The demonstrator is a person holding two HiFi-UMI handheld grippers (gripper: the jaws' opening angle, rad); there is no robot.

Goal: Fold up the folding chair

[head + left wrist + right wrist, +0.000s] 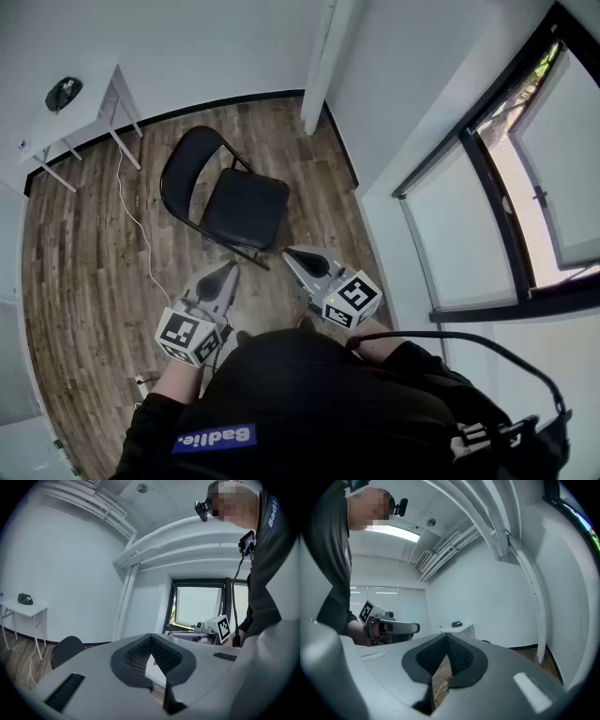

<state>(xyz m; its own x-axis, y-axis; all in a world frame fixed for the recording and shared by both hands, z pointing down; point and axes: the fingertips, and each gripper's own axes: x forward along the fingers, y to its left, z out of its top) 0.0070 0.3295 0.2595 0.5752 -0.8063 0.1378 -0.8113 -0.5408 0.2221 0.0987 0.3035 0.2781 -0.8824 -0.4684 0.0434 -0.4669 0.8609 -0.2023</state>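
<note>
A black folding chair [230, 202] stands unfolded on the wooden floor, seat toward me and backrest at the far left. My left gripper [228, 272] hovers just short of the seat's front edge, its jaws shut with nothing in them. The right gripper [289, 251] is beside it near the seat's front right corner, also shut and holding nothing. In the left gripper view the jaws [151, 637] meet at the tip, and the chair's backrest [65, 649] shows low at the left. The right gripper view shows its jaws [443, 637] closed together.
A white table [70, 117] with a dark object [63, 92] on it stands in the far left corner. A white cable [136, 220] runs across the floor left of the chair. A white column [323, 66] and a black-framed window [506, 187] line the right side.
</note>
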